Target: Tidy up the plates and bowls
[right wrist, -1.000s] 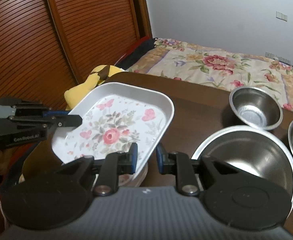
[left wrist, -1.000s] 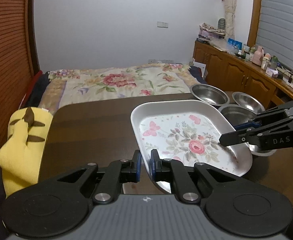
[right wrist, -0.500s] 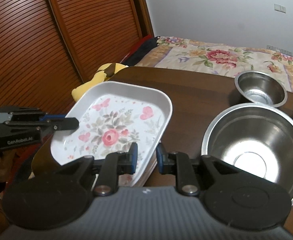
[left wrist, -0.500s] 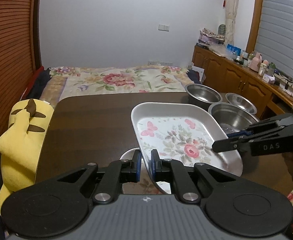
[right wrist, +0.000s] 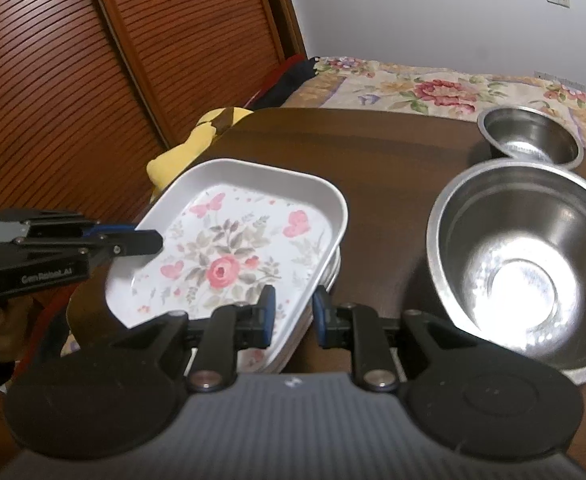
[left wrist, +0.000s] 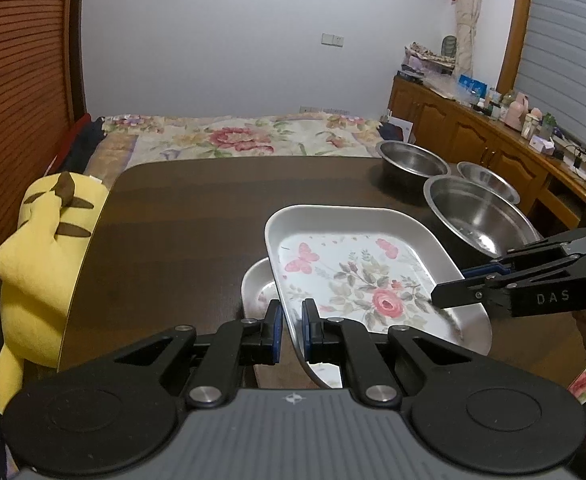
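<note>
Dark table [left wrist: 197, 216] is carrying three steel bowls [left wrist: 477, 216] at two o'clock; both grippers, left gripper [left wrist: 291, 330] and right gripper [right wrist: 293, 316], are clamping the floral tray [left wrist: 357, 280], which has been sinking onto the stacked plates [left wrist: 257, 288], nearly nested.

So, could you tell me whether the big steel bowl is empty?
Empty: the big steel bowl shows bare, shiny metal down to its base in both views.

Glossy floral plate [left wrist: 357, 280], shiny steel bowl [right wrist: 521, 264], dark polished wooden table [left wrist: 193, 216].
</note>
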